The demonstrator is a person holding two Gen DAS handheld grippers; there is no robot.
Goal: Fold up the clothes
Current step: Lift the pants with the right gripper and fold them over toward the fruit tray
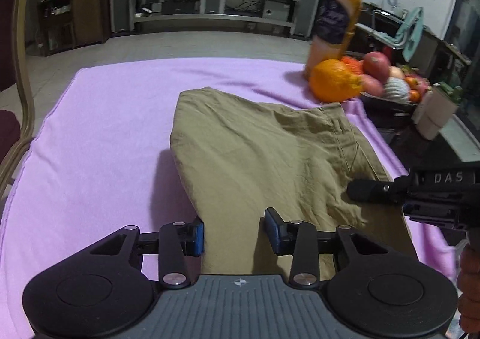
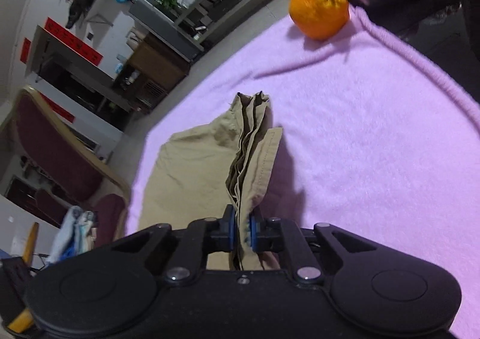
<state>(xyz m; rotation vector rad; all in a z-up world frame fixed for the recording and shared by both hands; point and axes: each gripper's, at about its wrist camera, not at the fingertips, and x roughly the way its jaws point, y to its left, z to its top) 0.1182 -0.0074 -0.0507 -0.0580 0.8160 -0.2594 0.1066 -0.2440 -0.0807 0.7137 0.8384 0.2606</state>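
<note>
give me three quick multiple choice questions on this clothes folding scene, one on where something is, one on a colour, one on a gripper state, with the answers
1. Where is the loose orange lying?
A. on the khaki garment
B. on the purple cloth beside the fruit bowl
C. on the floor

2. What colour is the garment being folded?
A. khaki
B. navy
C. white

3. How does the right gripper stand?
A. wide open above the cloth
B. shut on nothing
C. shut on a bunched edge of the garment

Answers:
1 B, the orange sits on the purple cloth next to the bowl of fruit.
2 A, the fabric is tan khaki in both views.
3 C, in the right wrist view the blue pads pinch layered folds of the garment.
</note>
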